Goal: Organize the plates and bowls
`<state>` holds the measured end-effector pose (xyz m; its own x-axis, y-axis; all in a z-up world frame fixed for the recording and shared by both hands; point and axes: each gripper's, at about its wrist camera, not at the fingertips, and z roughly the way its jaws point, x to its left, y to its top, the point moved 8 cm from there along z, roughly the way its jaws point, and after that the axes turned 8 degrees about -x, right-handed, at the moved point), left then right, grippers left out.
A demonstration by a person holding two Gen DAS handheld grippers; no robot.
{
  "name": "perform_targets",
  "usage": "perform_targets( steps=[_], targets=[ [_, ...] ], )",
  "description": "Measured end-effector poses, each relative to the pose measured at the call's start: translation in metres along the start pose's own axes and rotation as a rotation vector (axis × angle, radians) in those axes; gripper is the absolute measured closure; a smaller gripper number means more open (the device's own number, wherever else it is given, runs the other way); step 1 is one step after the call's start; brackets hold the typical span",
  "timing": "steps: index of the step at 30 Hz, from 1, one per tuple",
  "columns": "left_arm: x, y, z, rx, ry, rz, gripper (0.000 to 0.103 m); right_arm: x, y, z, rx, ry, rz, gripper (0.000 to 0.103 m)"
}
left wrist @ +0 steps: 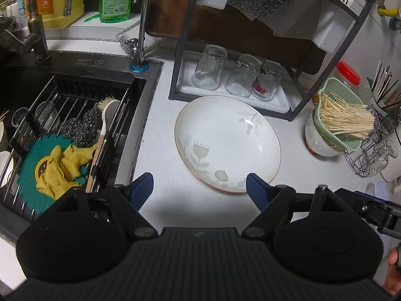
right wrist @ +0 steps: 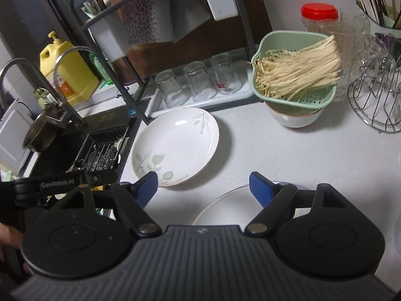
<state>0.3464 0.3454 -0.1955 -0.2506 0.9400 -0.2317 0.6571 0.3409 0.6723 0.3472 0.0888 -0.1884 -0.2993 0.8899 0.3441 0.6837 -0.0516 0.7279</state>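
Hovering my left gripper [left wrist: 199, 190] wide open, floral plate [left wrist: 226, 143] flat on the bench [left wrist: 163, 138] just ahead; right gripper [right wrist: 203, 188] wide too, empty.

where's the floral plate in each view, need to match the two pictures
Left wrist: the floral plate lies centre-right on the white counter, just ahead of the open left gripper, right of the sink.
Right wrist: the plate lies centre-left, ahead of the open right gripper's left finger.
Shared landmark: the three upturned glasses on the white tray right behind the plate.
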Motion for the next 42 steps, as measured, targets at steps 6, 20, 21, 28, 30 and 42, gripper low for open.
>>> perform_targets(
  steps=[6, 20, 21, 28, 30, 42],
  targets=[
    [0.014, 0.01, 0.03, 0.04, -0.036, 0.013, 0.019, 0.006, -0.004, 0.026, 0.032, -0.056, 0.049, 0.025],
    [0.026, 0.039, 0.096, 0.073, -0.11, 0.136, 0.019, 0.003, 0.007, 0.082, 0.028, -0.184, 0.118, 0.029],
    [0.026, 0.04, 0.101, 0.078, -0.115, 0.138, 0.019, 0.001, 0.007, 0.086, 0.03, -0.195, 0.118, 0.03],
    [0.023, 0.045, 0.126, 0.113, -0.169, 0.151, 0.02, -0.01, 0.006, 0.109, 0.063, -0.244, 0.142, 0.032],
    [0.021, 0.045, 0.13, 0.119, -0.192, 0.161, 0.02, -0.013, 0.005, 0.114, 0.068, -0.254, 0.155, 0.032],
    [0.009, 0.036, 0.156, 0.212, -0.272, 0.19, 0.039, -0.017, -0.003, 0.13, 0.086, -0.277, 0.22, 0.045]
  ],
)
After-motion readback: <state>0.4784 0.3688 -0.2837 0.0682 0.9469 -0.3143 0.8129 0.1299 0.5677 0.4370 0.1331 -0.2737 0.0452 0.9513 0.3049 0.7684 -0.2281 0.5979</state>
